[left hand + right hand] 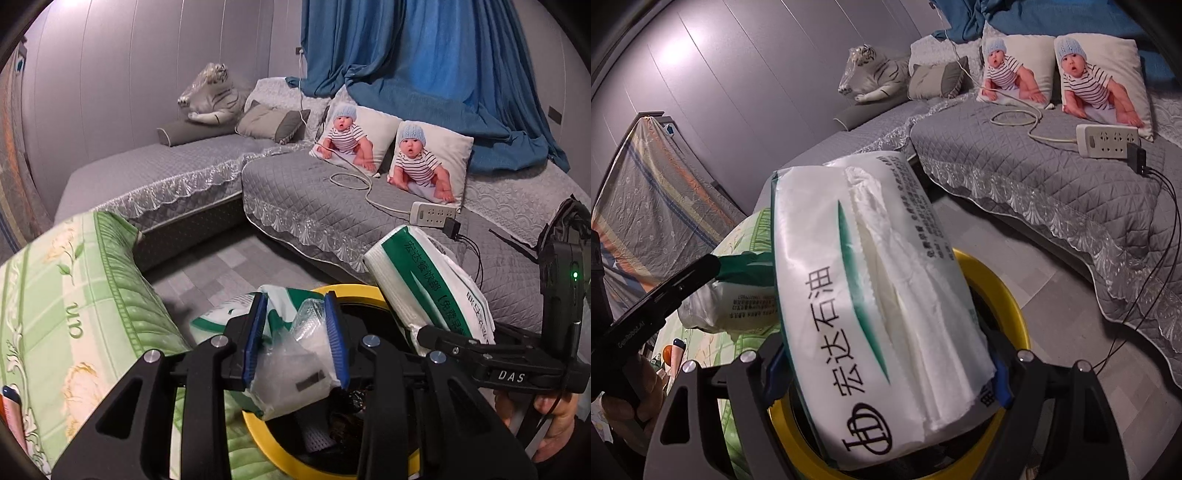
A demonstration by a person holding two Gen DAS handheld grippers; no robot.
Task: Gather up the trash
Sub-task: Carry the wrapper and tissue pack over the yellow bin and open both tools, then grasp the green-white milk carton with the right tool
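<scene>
left gripper (297, 332): pinching crumpled tissue wrapper (295, 354) | right gripper (886, 373): clamping tissue pack (882, 295) | centre both over yellow-rimmed bin (354, 290) at 6 o'clock, release 1 by 1

left gripper (295, 339): clamping its jaws on something, angled downward
right gripper (886, 373): gripping too, beside the left

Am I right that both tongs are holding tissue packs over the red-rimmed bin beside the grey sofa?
Not quite: the bin's rim is yellow, not red, as the right wrist view shows. The rest holds: the left tongs and right tongs each hold a tissue pack over it, beside the grey sofa.
</scene>
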